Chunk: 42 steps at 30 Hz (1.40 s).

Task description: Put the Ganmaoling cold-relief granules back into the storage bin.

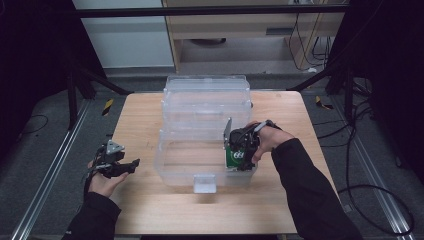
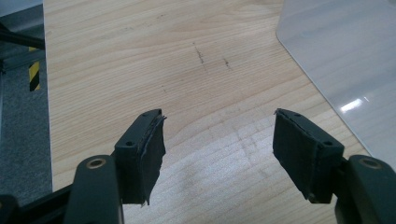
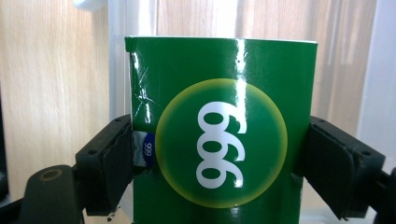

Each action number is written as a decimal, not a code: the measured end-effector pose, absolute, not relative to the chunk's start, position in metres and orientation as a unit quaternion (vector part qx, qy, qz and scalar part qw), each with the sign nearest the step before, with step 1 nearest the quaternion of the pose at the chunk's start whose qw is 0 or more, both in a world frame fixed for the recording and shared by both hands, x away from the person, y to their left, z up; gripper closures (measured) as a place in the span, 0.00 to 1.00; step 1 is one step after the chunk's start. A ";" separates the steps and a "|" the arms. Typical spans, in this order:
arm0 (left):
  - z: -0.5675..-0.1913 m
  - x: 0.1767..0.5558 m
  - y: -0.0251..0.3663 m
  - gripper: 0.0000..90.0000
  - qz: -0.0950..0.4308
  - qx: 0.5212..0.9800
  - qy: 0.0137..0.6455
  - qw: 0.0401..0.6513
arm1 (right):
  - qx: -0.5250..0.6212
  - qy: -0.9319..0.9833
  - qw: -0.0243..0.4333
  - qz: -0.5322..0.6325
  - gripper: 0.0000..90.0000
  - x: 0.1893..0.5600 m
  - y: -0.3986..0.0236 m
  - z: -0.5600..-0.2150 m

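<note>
A green carton point(image 1: 233, 157) with a yellow circle and white "999" point(image 3: 219, 93) stands between the jaws of my right gripper point(image 1: 240, 162), whose pads press on both its sides point(image 3: 219, 158). It is held just inside the right front corner of a clear plastic bin point(image 1: 165, 167); whether it touches the bin floor I cannot tell. My left gripper point(image 1: 131, 164) hovers over bare wood to the left of the bin, open with nothing between its jaws point(image 2: 219, 140).
The bin's clear lid point(image 1: 207, 95) is swung back behind it, and a latch tab point(image 1: 205, 183) juts out at its front. A corner of the bin point(image 2: 345, 60) lies ahead and to the right of my left gripper. The wooden table point(image 1: 145, 115) ends near both forearms.
</note>
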<state>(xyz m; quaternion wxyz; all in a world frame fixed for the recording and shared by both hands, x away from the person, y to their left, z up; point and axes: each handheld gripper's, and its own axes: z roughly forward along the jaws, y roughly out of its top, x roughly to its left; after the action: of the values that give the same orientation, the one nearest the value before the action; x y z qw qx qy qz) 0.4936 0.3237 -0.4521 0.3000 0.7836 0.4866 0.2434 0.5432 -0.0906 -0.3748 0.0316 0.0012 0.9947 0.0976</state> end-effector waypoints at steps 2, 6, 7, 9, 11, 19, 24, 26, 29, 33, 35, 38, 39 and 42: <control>-0.452 0.494 0.324 0.37 0.244 0.784 0.487 0.300 | 0.002 0.994 0.031 0.103 0.19 0.543 -0.092 -0.377; -0.453 0.494 0.324 0.37 0.242 0.785 0.487 0.297 | 0.003 0.994 0.034 0.103 0.19 0.543 -0.092 -0.380; -0.453 0.494 0.324 0.37 0.242 0.785 0.486 0.297 | 0.002 0.994 0.035 0.105 0.19 0.543 -0.092 -0.380; -0.452 0.494 0.323 0.37 0.243 0.784 0.486 0.299 | 0.001 0.994 0.035 0.106 0.19 0.543 -0.092 -0.380; -0.453 0.494 0.323 0.37 0.242 0.785 0.486 0.298 | 0.001 0.994 0.036 0.105 0.19 0.542 -0.092 -0.380; -0.452 0.494 0.323 0.37 0.242 0.784 0.486 0.300 | 0.011 0.994 0.044 0.104 0.18 0.541 -0.092 -0.381; -0.452 0.494 0.323 0.37 0.241 0.785 0.486 0.299 | 0.016 0.994 0.045 0.102 0.18 0.540 -0.093 -0.381; -0.451 0.493 0.323 0.37 0.242 0.784 0.485 0.302 | 0.019 0.994 0.046 0.101 0.18 0.540 -0.093 -0.381; -0.452 0.493 0.323 0.37 0.241 0.785 0.486 0.299 | 0.023 0.993 0.045 0.108 0.20 0.540 -0.094 -0.378; -0.451 0.494 0.323 0.37 0.241 0.784 0.486 0.301 | 0.036 0.991 0.052 0.116 0.21 0.539 -0.097 -0.372; -0.452 0.494 0.322 0.37 0.241 0.784 0.486 0.301 | 0.042 0.990 0.057 0.119 0.21 0.537 -0.098 -0.369; -0.452 0.494 0.323 0.37 0.239 0.783 0.488 0.301 | 0.040 0.989 0.068 0.129 0.22 0.534 -0.100 -0.364; -0.453 0.494 0.323 0.37 0.239 0.783 0.489 0.302 | 0.049 0.987 0.075 0.136 0.22 0.532 -0.100 -0.361; -0.452 0.494 0.323 0.37 0.240 0.783 0.488 0.301 | 0.062 0.984 0.082 0.147 0.22 0.530 -0.102 -0.357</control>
<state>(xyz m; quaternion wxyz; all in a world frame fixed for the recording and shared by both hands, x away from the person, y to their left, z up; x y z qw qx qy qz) 0.4938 0.3229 -0.4519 0.3011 0.7832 0.4884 0.2395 0.5297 -0.1016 -0.3570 0.0818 0.0623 0.9837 0.1475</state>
